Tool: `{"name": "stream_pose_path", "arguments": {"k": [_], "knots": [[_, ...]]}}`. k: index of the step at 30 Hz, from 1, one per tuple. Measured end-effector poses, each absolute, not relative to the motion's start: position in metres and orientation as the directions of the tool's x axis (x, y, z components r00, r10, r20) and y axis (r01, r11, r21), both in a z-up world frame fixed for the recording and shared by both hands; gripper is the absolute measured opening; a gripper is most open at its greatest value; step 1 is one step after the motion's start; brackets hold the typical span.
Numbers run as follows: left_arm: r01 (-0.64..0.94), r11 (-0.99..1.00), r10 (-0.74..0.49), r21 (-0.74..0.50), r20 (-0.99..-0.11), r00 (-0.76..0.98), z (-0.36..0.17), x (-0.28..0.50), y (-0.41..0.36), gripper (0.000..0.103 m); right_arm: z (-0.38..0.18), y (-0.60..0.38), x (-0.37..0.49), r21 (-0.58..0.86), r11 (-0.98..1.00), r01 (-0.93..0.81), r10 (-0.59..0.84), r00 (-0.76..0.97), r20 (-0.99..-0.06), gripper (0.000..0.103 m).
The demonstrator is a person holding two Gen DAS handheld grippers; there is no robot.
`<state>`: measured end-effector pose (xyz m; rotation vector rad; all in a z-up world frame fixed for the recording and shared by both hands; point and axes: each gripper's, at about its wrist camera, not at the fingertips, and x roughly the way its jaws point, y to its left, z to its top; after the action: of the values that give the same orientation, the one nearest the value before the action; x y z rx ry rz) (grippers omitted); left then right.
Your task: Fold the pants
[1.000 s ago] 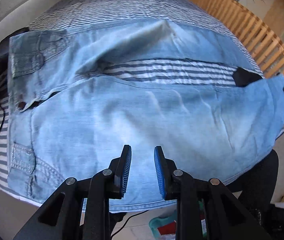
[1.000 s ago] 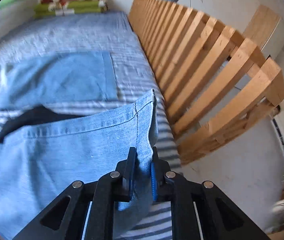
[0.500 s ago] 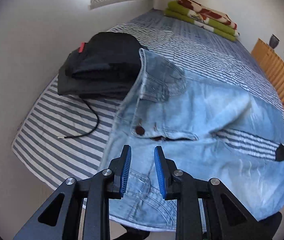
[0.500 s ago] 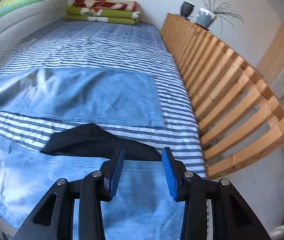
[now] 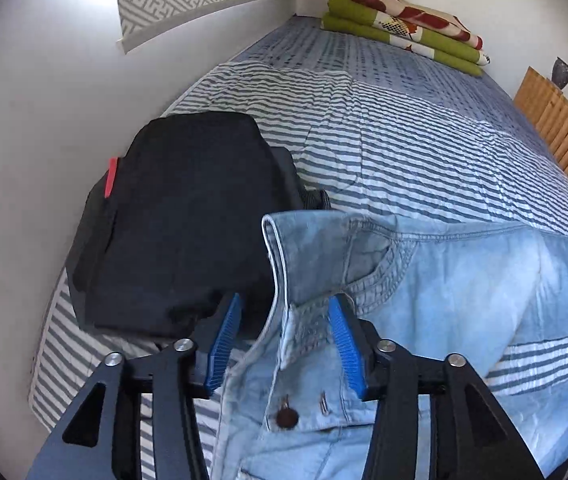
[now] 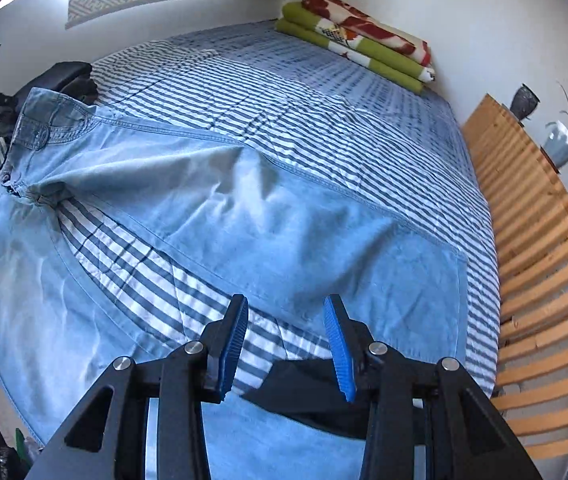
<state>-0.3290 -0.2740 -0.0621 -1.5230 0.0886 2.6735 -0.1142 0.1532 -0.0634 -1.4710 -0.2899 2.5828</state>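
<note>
Light blue jeans (image 6: 244,208) lie spread across the striped bed, waist at the left, both legs running right with a gap of sheet between them. In the left wrist view their waistband (image 5: 296,320) with a brown button (image 5: 287,417) sits between the fingers of my left gripper (image 5: 284,344), which is open and straddles the band. My right gripper (image 6: 286,344) is open above the gap between the legs, near the hems, with nothing between its fingers. A black cloth (image 6: 316,396) lies under its tips.
A black bag (image 5: 180,216) rests against the waistband at the bed's left end, near the white wall. Folded green and red blankets (image 6: 356,44) lie at the far end. A wooden slatted rail (image 6: 540,264) borders the right side. The striped sheet (image 5: 404,152) stretches beyond the jeans.
My left gripper swung from the near leg to the waistband and opened wider. My right gripper let go of the hem, opened and moved back over the gap between the legs.
</note>
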Motion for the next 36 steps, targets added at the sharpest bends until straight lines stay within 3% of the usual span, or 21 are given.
{"name": "stream_pose_path", "arguments": {"k": [6,9,13,20,28,32,36], "knots": [[-0.096,-0.993,-0.012,0.07,-0.864,-0.503,-0.079,-0.374,-0.262,0.06,-0.082,0.148,-0.184,-0.203,-0.978,0.046,0.155,-0.489,-0.858,0.036],[-0.13,-0.987,-0.019,0.096,-0.867,-0.498,-0.089,-0.383,-0.255,0.037,-0.094,0.147,-0.22,-0.202,-0.977,0.069,0.143,-0.489,-0.86,0.036],[-0.141,-0.986,-0.012,0.095,-0.866,-0.5,-0.093,-0.388,-0.254,0.015,-0.115,0.146,-0.266,-0.201,-0.976,0.08,0.139,-0.479,-0.867,0.037],[-0.165,-0.976,-0.034,0.142,-0.849,-0.527,-0.089,-0.376,-0.245,0.009,-0.145,0.139,-0.306,-0.18,-0.977,0.115,0.108,-0.46,-0.881,0.037],[-0.012,-0.992,0.108,-0.123,-0.819,-0.564,-0.046,-0.391,-0.303,0.008,-0.154,0.146,-0.339,-0.261,-0.953,0.152,0.158,-0.488,-0.859,0.037],[-0.017,-0.995,0.094,-0.102,-0.828,-0.553,-0.049,-0.399,-0.301,0.008,-0.16,0.15,-0.368,-0.273,-0.94,0.205,0.138,-0.504,-0.853,0.064],[-0.049,-0.998,0.062,-0.042,-0.832,-0.551,-0.055,-0.401,-0.289,0.008,-0.186,0.143,-0.392,-0.34,-0.886,0.316,0.165,-0.469,-0.868,0.065]]}}
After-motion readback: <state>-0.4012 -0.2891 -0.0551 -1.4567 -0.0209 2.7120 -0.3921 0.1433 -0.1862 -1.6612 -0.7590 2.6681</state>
